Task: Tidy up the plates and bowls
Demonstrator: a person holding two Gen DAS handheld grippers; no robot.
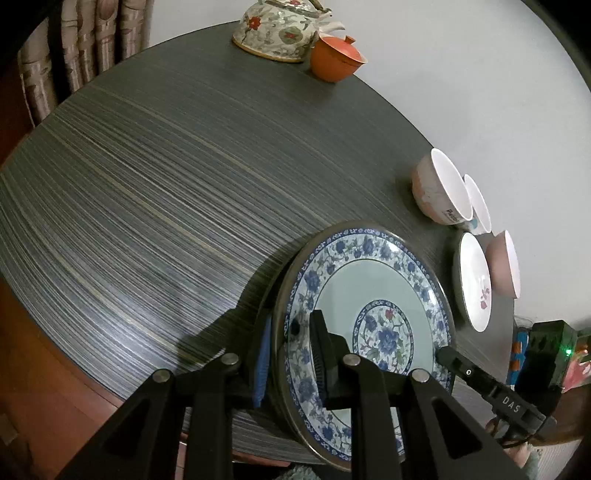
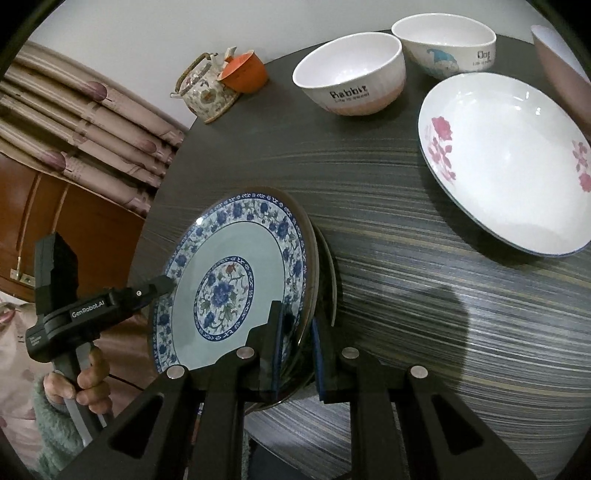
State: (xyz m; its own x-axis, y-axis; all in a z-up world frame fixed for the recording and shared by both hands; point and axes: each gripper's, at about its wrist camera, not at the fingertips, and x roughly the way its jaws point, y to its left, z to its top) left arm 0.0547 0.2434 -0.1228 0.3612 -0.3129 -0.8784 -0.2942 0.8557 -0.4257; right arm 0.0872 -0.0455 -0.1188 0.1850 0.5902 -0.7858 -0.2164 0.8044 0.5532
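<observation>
- Both of your grippers are clamped on the same blue floral plate point(image 1: 373, 291), which sits tilted just above the near edge of the dark striped table point(image 1: 147, 184).
- Your left gripper point(image 1: 291, 354) is pinched narrow on the plate's rim, one finger on the patterned face, the blue pad behind.
- Your right gripper point(image 2: 297, 350) grips the opposite rim, jaws nearly closed around it. Looks like a second plate edge sits behind it, but I can't tell for sure.
- Off to the far side: the pink-flower plate point(image 2: 509, 162), a "Rabbit" bowl point(image 2: 351, 74) and a "Dog" bowl point(image 2: 447, 48) close together.
- The floral teapot point(image 1: 277, 29) and orange cup point(image 1: 334, 57) touch at the far edge.
</observation>
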